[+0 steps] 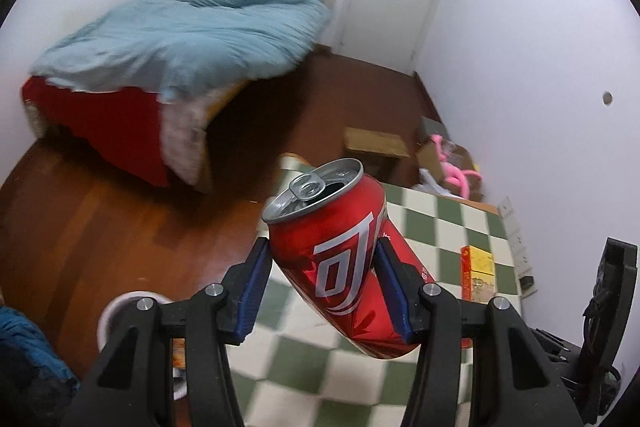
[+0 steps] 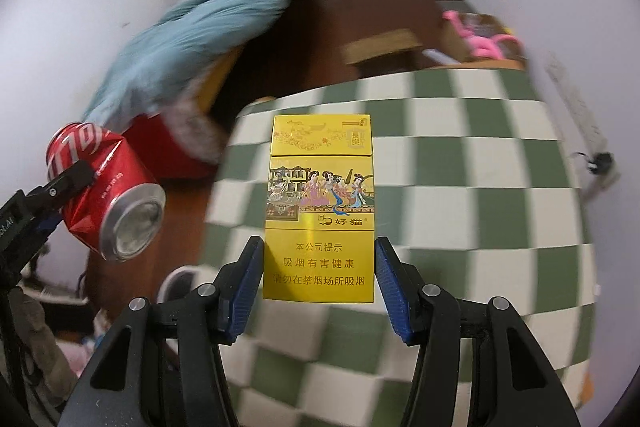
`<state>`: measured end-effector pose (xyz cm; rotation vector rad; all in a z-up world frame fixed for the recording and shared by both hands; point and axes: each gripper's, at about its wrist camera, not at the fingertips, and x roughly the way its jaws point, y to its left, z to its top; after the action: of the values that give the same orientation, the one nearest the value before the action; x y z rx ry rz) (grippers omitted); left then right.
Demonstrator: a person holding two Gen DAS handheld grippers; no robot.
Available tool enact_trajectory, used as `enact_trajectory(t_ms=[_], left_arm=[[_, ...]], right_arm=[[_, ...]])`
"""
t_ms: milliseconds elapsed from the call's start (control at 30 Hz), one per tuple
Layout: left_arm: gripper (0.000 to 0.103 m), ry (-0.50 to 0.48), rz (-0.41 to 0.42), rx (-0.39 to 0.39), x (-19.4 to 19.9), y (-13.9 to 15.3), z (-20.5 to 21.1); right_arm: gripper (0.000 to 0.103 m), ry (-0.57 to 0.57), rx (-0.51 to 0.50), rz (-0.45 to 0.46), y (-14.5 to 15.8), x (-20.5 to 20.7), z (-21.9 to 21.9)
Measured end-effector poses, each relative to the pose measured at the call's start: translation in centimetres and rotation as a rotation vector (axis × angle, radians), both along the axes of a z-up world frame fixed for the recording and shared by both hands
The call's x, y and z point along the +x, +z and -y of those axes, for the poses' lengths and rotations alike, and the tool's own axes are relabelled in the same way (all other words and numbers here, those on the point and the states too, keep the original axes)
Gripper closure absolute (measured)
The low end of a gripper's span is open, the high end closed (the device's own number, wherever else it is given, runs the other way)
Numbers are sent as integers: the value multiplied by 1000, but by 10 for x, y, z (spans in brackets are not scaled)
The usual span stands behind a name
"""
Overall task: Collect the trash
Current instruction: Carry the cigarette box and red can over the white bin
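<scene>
One red soda can (image 1: 340, 259) is clamped between the blue pads of the left claw (image 1: 324, 287). The can is tilted, its opened silver top with the pull tab is turned up and away, and its lower side is dented. White stylised lettering is seen on its red wall. It is held in the air above the edge of the green-and-white checked counter (image 1: 440, 227).

One yellow cigarette pack (image 2: 320, 211) is held between the pads of the right claw (image 2: 320, 279), which is closed on the lower sides of the pack. The pack is upright, with a painted scene of figures and lines of Chinese characters on its face. It is held above the checked counter.

In the right wrist view the can is seen at the left, bottom end forward. One bed with a light blue blanket (image 1: 192, 35) is seen behind.
</scene>
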<state>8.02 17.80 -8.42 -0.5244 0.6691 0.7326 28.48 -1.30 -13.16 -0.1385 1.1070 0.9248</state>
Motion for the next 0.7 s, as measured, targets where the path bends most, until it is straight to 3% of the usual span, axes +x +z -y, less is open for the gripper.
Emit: enact_trajectory(t_ms=[167,333,467,700], left_arm=[[54,98,-16,18,-75,1,-22],[54,187,-58,-6,-135,-22,-45],[54,254,-104,-60,-172,-58,-68],[54,305,-190,-184,-208,-131,-106]], right_arm=[[46,138,20,-27,2,-79,-56],[46,262,-19,-60,-21,-153,-113],[46,330,-77,-70,-47,-200,-152],[46,377,-212,-92,-122,-245,-211]])
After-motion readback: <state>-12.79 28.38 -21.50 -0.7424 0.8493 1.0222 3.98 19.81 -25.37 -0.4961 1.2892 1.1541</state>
